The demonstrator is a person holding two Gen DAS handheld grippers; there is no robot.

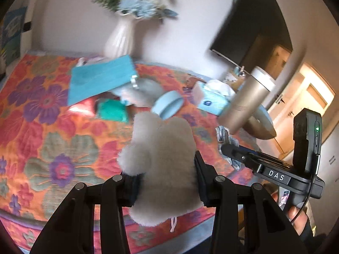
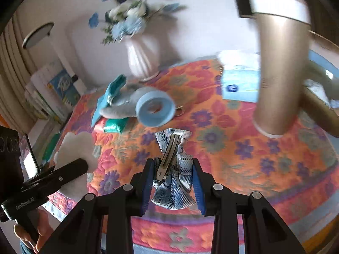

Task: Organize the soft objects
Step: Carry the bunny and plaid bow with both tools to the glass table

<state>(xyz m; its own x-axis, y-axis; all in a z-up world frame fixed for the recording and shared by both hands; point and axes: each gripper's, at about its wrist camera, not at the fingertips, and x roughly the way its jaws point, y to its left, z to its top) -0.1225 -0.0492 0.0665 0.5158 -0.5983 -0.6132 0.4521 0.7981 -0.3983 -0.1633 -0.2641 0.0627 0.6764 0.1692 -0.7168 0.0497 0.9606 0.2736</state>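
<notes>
Task judged mid-course. Left gripper (image 1: pixel 167 182) is clamped on a grey plush mitten (image 1: pixel 163 158), lifted off the desk (image 1: pixel 53 127). Right gripper (image 2: pixel 172 183) is closed around a plaid bow clip (image 2: pixel 173 169). Remaining soft items (image 1: pixel 114 110) are seen piled at 12 o'clock, unsorted.

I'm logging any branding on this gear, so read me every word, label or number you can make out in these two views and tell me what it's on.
"DAS": white letters on the right gripper body, seen from the left wrist view.
"GenRobot.AI": white print on the left gripper body, seen from the right wrist view; small, so the reading is tentative.
Tissue pack: round dark blue logo, too blurred to read.
Stacked books: cover print too blurred to read.
</notes>
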